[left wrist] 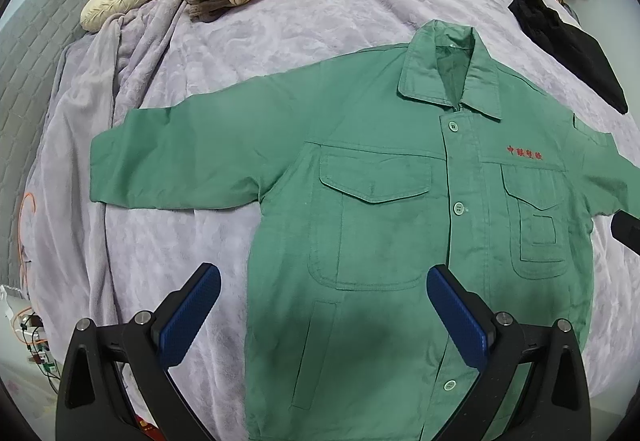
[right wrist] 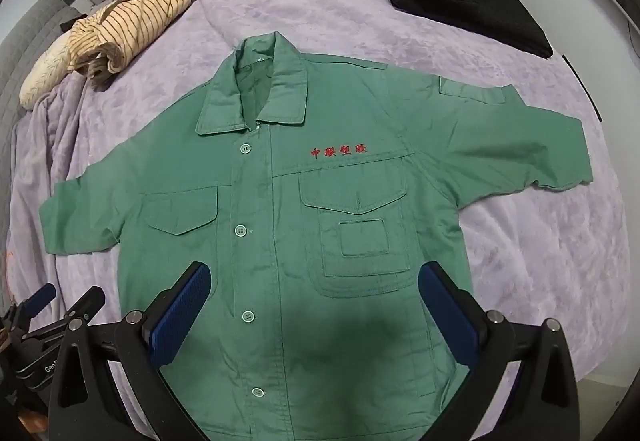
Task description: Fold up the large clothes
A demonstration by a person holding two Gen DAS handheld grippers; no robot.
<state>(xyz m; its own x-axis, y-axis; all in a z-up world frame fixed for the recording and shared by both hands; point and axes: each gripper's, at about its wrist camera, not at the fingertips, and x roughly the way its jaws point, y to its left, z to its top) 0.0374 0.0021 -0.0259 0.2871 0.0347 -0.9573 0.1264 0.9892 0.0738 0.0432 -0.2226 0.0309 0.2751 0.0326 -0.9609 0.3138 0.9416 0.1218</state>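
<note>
The green work shirt lies flat, buttoned, collar toward twelve o'clock on the lilac blanket. Both the left gripper and the right gripper hover spread wide, holding nothing. A pinch may snag the plush blanket, dragging the shirt askew.

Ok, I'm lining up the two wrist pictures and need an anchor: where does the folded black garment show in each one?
Left wrist: the black garment lies at the upper right, beyond the green shirt's collar, near the picture's edge.
Right wrist: the black garment lies at the upper right, above the shirt's outstretched sleeve.
Shared landmark: the red embroidered lettering on the shirt's chest, above the flap pocket.
</note>
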